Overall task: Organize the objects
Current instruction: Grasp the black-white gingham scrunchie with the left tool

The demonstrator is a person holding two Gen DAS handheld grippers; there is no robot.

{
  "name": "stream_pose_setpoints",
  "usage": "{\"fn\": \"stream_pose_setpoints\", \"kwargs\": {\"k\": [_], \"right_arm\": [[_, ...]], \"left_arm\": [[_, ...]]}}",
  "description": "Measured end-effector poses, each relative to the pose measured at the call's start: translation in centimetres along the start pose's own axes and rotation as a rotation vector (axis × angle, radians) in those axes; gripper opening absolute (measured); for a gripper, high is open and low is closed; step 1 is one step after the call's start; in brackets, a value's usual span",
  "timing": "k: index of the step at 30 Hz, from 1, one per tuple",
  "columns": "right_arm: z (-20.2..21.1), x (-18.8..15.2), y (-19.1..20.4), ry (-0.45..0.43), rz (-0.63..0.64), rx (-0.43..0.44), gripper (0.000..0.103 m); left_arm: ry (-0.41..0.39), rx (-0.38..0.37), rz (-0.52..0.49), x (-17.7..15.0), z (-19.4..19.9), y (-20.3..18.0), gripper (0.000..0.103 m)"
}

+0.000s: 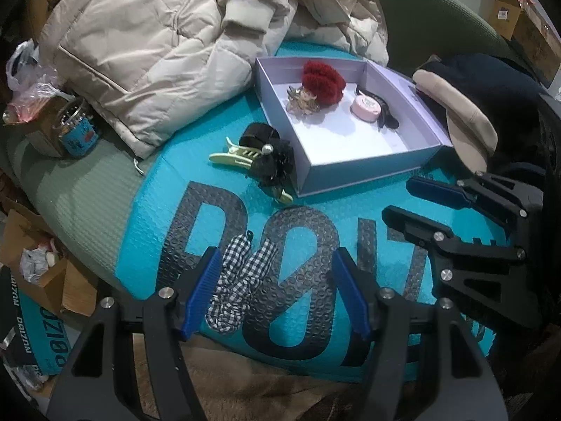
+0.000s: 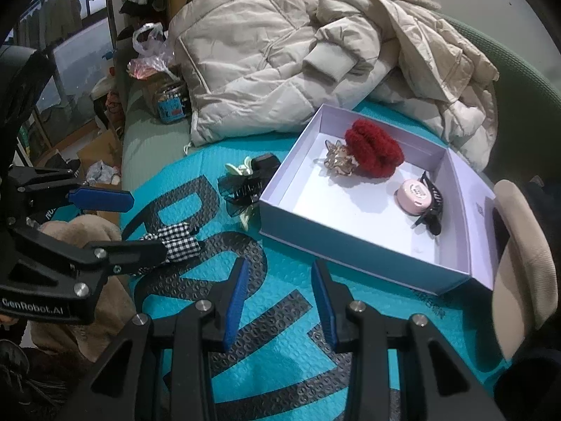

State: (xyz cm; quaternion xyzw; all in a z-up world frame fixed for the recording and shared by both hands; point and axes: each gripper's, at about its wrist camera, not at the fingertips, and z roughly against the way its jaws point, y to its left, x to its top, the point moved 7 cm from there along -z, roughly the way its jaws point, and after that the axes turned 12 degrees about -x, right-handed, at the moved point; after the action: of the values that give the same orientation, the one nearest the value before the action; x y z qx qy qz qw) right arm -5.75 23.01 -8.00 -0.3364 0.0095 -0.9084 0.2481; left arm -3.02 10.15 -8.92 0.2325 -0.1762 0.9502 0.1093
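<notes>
Left wrist view: we see one checked scrunchie [image 1: 242, 280] on the teal mailer [image 1: 315, 189], its long axis running away from the camera, upper end tipped slightly right. Left gripper [image 1: 277, 291] has its jaws wide; the scrunchie lies between the pads, up against the left one, not clamped. Right gripper [image 1: 410, 200] comes in from the right over the mailer with a narrow gap, holding nothing.

Right wrist view: right gripper [image 2: 278, 298] jaws partly apart over the mailer's lettering, empty.

In the one white box [image 2: 350, 245] we count four items: red scrunchie [image 2: 373, 152], gold clip [image 2: 338, 163], pink round case [image 2: 415, 196], black claw clip [image 2: 433, 207]. Beside the box's near-left wall lie one black bow [image 1: 270, 163] and one pale green clip [image 1: 233, 158], touching each other
</notes>
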Motion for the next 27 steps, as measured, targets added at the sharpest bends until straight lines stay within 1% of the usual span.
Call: {"fn": "stream_pose_setpoints", "kwargs": {"k": [5,9,14,20,22,27], "right_arm": [[-1.1,-0.1,0.4,0.019,0.005,0.016,0.037],[-1.9,-0.2,1.0,0.027,0.014,0.032,0.037],[-2.8,-0.2,1.9,0.046,0.026,0.056,0.037],[-3.7,0.3,2.9,0.049,0.034,0.083,0.037],[-3.9,0.5,3.3,0.048,0.035,0.091,0.037],[-4.0,1.3,4.3,0.025,0.046,0.103,0.037]], "left_arm": [[0.037,-0.004,0.009,-0.7,-1.6,0.6,0.063],[0.066,-0.006,0.041,-1.4,-2.7,1.7,0.063],[0.095,0.019,0.071,-2.3,-3.5,3.2,0.063],[0.104,0.010,0.105,-2.7,-4.2,4.5,0.063],[0.104,0.019,0.114,-2.8,-4.4,5.0,0.063],[0.091,0.029,0.107,-2.5,-4.4,5.8,0.062]]}}
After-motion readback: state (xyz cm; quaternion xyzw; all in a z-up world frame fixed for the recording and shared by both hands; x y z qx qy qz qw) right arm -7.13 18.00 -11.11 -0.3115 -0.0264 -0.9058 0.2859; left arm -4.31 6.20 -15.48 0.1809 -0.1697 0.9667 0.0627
